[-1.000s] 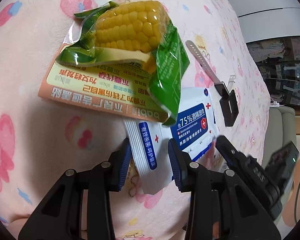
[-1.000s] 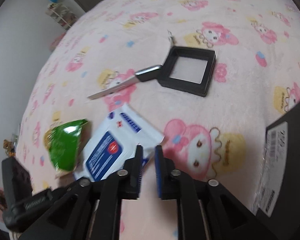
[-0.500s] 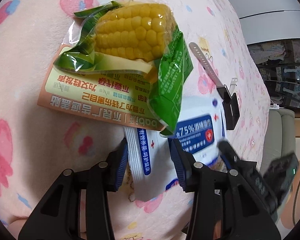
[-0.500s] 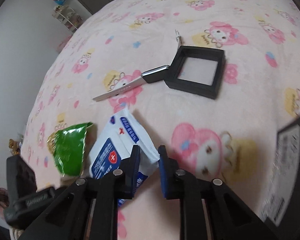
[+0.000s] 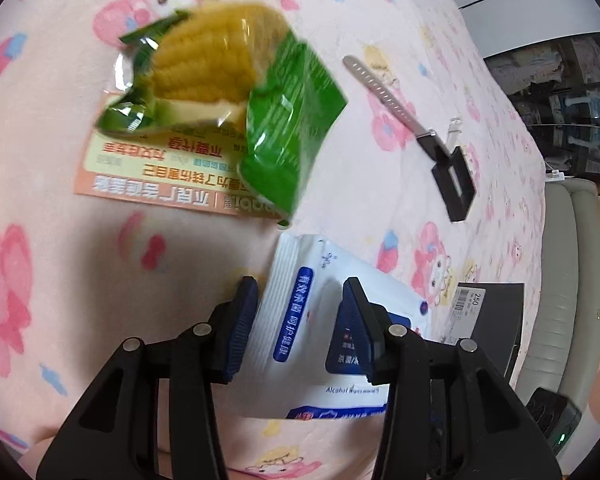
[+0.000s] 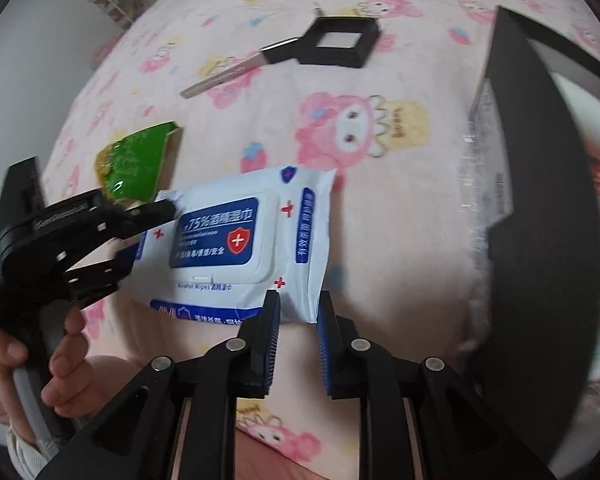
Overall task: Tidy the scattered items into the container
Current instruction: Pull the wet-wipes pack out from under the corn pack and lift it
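Observation:
A white and blue wipes pack hangs just above the pink bedspread, carried by both grippers. My left gripper is shut across one end of it; from the right wrist view that gripper clamps the pack's left end. My right gripper has the pack's near corner between its pads, which are easing open while still touching it. The black container stands at the right, also in the left wrist view. A green packet of corn lies on an orange leaflet.
A black square frame with a metal strap lies farther back on the bedspread. A person's hand grips the left tool's handle. A sofa edge and shelves lie beyond the bed.
The wipes pack has come out from under the corn packet and moved toward the black container with both grippers. The container now fills the right side of the right wrist view.

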Demonstrator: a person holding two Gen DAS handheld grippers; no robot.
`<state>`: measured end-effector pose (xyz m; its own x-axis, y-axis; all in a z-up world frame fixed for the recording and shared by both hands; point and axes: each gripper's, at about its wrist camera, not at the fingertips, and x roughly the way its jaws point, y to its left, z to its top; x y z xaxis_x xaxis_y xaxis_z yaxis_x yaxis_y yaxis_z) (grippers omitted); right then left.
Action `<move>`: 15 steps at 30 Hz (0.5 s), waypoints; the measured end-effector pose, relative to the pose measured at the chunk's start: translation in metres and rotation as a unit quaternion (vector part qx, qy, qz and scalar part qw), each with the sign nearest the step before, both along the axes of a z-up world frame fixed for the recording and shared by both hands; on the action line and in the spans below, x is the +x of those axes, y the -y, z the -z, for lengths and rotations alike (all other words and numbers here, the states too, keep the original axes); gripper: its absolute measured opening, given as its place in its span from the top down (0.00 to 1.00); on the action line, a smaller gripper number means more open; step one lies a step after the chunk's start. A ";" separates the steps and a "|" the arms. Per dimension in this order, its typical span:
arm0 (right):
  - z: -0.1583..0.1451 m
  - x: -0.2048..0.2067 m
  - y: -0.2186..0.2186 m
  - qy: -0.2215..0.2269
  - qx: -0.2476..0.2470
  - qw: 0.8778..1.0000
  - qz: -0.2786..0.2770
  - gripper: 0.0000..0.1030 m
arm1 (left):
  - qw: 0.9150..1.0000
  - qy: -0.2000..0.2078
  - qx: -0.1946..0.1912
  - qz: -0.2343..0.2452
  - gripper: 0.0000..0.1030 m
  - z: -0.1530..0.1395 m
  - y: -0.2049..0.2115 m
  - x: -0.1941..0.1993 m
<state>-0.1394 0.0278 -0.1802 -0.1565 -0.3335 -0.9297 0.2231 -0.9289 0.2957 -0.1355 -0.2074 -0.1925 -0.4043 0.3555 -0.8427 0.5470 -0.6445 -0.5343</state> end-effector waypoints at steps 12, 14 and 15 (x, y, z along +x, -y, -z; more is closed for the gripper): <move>-0.003 -0.021 0.005 -0.028 0.014 0.999 0.018 0.72 | 1.000 0.011 0.003 0.023 0.52 0.016 -0.015 -0.013; 0.007 -0.028 0.006 -0.026 0.015 0.999 0.022 0.71 | 0.999 0.008 0.013 0.034 0.52 0.018 -0.020 -0.017; 0.013 -0.031 0.008 -0.021 0.017 0.999 0.026 0.71 | 0.999 0.007 0.019 0.041 0.52 0.020 -0.022 -0.019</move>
